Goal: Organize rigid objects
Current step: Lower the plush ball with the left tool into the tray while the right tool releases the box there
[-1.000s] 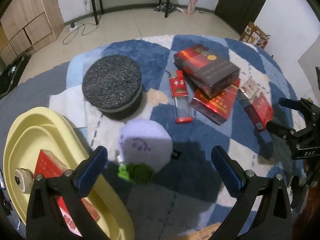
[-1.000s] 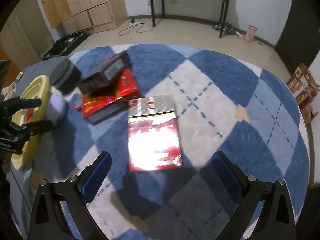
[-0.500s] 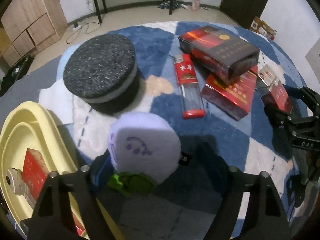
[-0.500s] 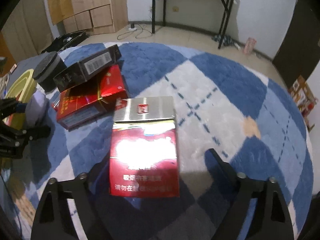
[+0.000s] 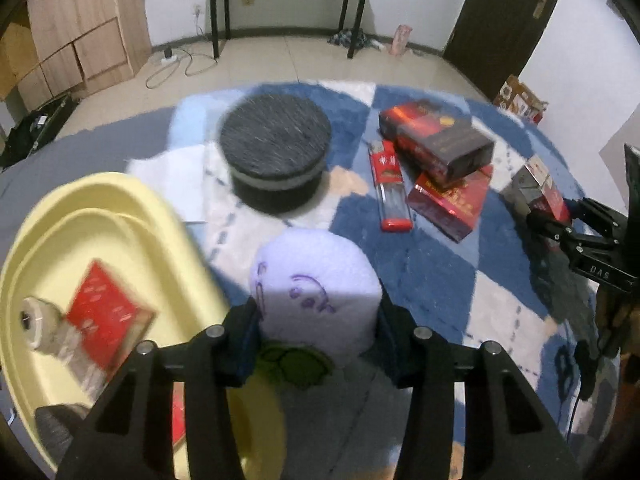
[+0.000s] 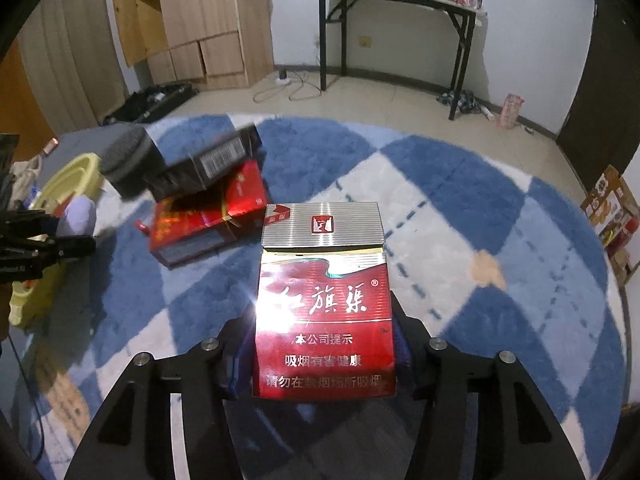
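My left gripper [image 5: 318, 320] has a lilac plush toy [image 5: 316, 280] with a green piece [image 5: 294, 362] between its pads; the jaws are closing and both pads touch its sides. A yellow tray [image 5: 120, 196] at the left holds a red pack [image 5: 104, 312] and a small white roll [image 5: 34, 320]. My right gripper [image 6: 324, 352] is shut on a red and silver cigarette pack [image 6: 324, 300], which the pads pinch at its lower sides. Seen from the left wrist, that right gripper [image 5: 560, 220] and cigarette pack [image 5: 540, 188] are at the far right.
On the blue and white checked rug lie a black round foam block [image 5: 276, 152], a red lighter [image 5: 390, 188], and a dark box [image 5: 440, 140] stacked on a flat red box [image 5: 452, 204]. Beyond the rug are tiled floor, a black-legged table [image 6: 400, 20] and wooden cabinets [image 6: 192, 20].
Both grippers went from wide open to closed in. The left came forward around the lilac plush toy, and the right came up to the cigarette pack and gripped it.
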Action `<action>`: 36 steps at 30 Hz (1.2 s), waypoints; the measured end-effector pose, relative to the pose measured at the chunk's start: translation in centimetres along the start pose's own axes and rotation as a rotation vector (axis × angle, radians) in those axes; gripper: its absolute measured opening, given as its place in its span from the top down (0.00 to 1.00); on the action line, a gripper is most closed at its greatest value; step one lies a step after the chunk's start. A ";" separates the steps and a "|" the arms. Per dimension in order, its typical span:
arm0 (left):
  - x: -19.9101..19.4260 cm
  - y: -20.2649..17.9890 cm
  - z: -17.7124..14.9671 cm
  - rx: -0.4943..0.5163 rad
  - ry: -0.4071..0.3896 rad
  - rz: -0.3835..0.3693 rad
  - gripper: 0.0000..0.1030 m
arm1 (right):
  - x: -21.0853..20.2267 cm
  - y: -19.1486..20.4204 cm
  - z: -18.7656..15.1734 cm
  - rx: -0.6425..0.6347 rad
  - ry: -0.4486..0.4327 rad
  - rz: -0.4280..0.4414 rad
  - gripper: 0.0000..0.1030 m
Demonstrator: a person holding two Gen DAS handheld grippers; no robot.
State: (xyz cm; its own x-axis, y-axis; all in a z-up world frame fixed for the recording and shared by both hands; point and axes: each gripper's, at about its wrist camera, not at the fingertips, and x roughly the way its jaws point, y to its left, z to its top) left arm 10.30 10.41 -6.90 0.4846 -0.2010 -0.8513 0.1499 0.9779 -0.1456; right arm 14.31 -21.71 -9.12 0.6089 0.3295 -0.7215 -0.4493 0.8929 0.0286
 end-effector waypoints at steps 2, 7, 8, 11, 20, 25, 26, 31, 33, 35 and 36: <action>-2.5 1.3 -0.2 -0.039 -0.041 -0.010 0.51 | -1.4 0.1 -0.1 -0.016 -0.020 0.011 0.47; -8.3 6.9 -1.0 -0.130 -0.114 0.038 0.51 | -4.9 3.2 0.8 -0.053 -0.050 0.112 0.47; -9.1 8.4 -1.3 -0.144 -0.122 0.070 0.51 | -5.3 4.2 1.2 -0.062 -0.054 0.135 0.47; -10.6 12.7 -2.1 -0.214 -0.121 0.154 0.51 | -6.0 8.6 2.3 -0.099 -0.051 0.223 0.47; -8.1 18.2 -3.1 -0.283 -0.049 0.204 0.51 | -2.7 24.6 5.1 -0.282 0.044 0.371 0.47; -6.0 19.1 -2.7 -0.301 -0.035 0.189 0.51 | 1.6 30.8 6.0 -0.412 0.097 0.349 0.47; -5.7 19.2 -2.5 -0.300 -0.034 0.184 0.51 | 2.3 31.5 6.0 -0.436 0.106 0.337 0.47; -3.6 19.9 -2.4 -0.299 -0.002 0.180 0.50 | 5.4 32.6 6.5 -0.478 0.139 0.309 0.47; -3.3 20.0 -2.3 -0.299 -0.012 0.182 0.49 | 6.3 33.2 6.6 -0.476 0.144 0.311 0.47; -3.3 20.4 -2.1 -0.325 -0.023 0.159 0.49 | 6.8 34.0 6.3 -0.466 0.141 0.315 0.46; -3.3 20.5 -2.1 -0.330 -0.024 0.153 0.49 | 6.9 34.0 6.4 -0.462 0.143 0.317 0.46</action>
State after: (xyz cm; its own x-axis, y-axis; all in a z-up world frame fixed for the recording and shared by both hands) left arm 9.97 31.21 -8.13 0.5006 -0.0483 -0.8643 -0.2107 0.9616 -0.1758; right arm 7.47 12.86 -8.68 0.3179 0.4855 -0.8144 -0.8540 0.5198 -0.0234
